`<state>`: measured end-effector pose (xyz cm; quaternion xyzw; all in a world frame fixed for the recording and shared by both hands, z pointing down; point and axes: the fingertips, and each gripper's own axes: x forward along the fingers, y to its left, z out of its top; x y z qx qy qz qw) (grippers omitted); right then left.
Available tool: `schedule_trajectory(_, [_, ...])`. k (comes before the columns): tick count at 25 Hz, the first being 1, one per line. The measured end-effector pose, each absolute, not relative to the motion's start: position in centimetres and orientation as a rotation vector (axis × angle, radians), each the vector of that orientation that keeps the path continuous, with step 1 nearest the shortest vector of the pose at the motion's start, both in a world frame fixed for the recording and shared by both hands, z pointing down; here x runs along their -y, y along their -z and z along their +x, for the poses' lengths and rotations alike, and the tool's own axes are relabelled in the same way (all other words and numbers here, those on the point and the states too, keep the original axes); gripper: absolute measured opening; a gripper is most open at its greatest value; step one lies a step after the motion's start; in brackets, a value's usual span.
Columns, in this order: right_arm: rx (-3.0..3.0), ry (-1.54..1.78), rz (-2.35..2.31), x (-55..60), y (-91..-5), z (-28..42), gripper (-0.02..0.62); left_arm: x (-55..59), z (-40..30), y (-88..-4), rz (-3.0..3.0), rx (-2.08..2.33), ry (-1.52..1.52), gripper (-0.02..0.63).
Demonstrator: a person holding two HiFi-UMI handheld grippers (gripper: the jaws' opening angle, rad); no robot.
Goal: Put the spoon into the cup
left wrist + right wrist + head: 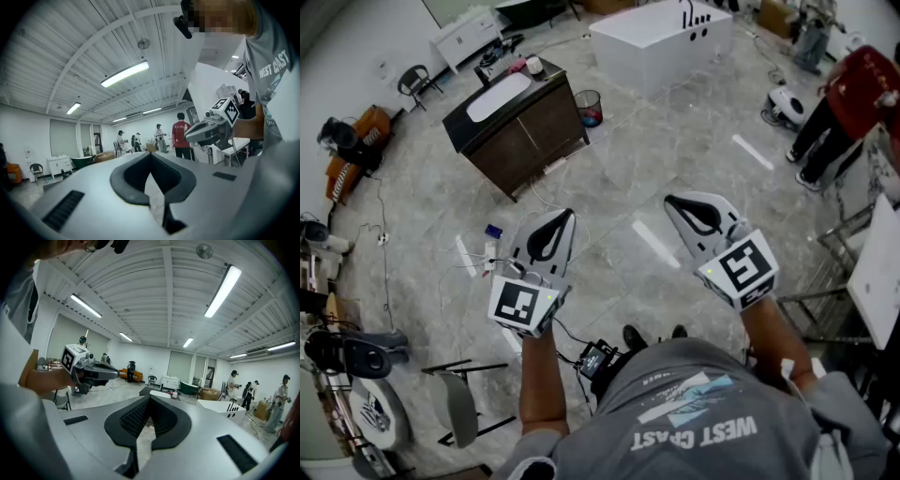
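- Evidently nothing is under way: the left grey plastic claw and the right grey plastic claw hover about level over the grey marble floor, both closed on nothing.
- Neither spoon nor cup shows in any view. The items on the dark wooden worktop are too small to tell.
- The person's grey T-shirt seems to read "WEST COAST".
- Each claw's cube bears a black-and-white square marker.

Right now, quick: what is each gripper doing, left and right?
Left gripper: closed, jaw tips together, holding nothing.
Right gripper: closed, jaw tips together, holding nothing.
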<state>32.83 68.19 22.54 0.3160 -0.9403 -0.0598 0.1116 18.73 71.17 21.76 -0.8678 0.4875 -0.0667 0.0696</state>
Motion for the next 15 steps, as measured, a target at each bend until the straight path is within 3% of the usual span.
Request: schedule_trajectory(15, [2.759, 0.2, 0.908, -66.3, -23.3, 31.4, 0.032, -69.0, 17.9, -22.7, -2.624, -1.455, 0.206, 0.002])
